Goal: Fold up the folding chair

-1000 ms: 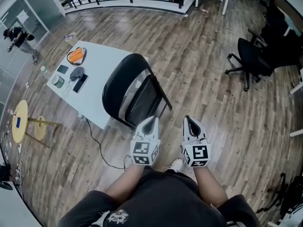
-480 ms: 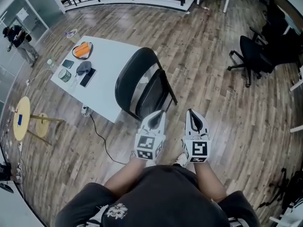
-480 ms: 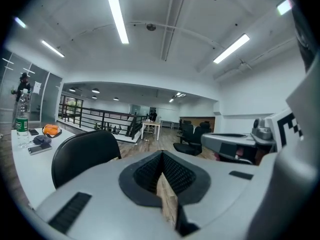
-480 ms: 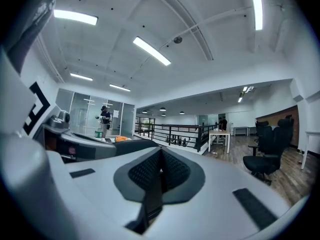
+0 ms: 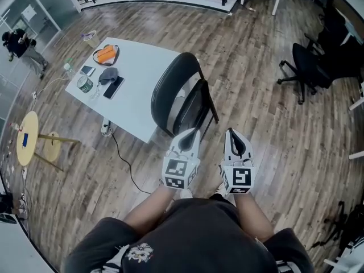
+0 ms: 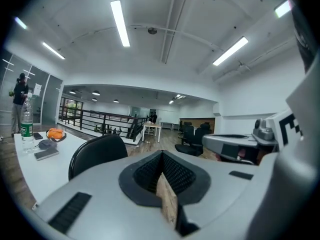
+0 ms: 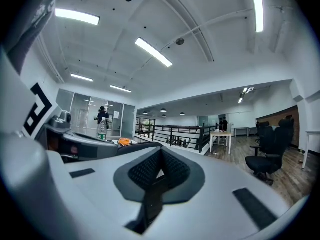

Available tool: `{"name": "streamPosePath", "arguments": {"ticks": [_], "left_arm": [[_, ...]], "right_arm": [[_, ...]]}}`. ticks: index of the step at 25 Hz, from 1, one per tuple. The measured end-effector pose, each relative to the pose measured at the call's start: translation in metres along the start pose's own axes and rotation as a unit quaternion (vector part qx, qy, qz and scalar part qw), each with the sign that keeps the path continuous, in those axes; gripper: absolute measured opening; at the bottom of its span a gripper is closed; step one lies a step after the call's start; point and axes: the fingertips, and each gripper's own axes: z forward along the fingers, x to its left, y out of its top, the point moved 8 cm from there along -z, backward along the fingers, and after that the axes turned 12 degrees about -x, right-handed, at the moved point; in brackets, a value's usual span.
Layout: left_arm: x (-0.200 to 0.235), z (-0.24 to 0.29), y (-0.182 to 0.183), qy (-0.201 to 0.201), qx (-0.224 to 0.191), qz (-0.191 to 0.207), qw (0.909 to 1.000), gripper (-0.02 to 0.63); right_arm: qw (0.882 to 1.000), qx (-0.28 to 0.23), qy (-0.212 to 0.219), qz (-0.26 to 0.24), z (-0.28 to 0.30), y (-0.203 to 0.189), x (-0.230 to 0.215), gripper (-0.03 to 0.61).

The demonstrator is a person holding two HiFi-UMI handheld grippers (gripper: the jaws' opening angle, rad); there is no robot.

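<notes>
Left gripper (image 5: pixel 189 136) and right gripper (image 5: pixel 232 135) sit at lower centre, jaws pressed together and empty, just below the chair (image 5: pixel 172 92).

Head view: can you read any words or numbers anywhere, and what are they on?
No readable text.
Left cube, right cube: square patterns, not letters.
Shirt print: blurred.
Tub label: too small.
Paper on glass wall: too small.
</notes>
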Motion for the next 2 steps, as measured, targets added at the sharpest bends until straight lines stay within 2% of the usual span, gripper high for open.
{"name": "streamPosePath", "arguments": {"ticks": [2], "left_arm": [[0.0044,-0.0072,0.0009,0.001,0.001,0.000,1.0000,0.005]], "right_arm": [[1.000,0.004,0.002,0.009,0.0005,0.0006,0.0084,0.014]]}}
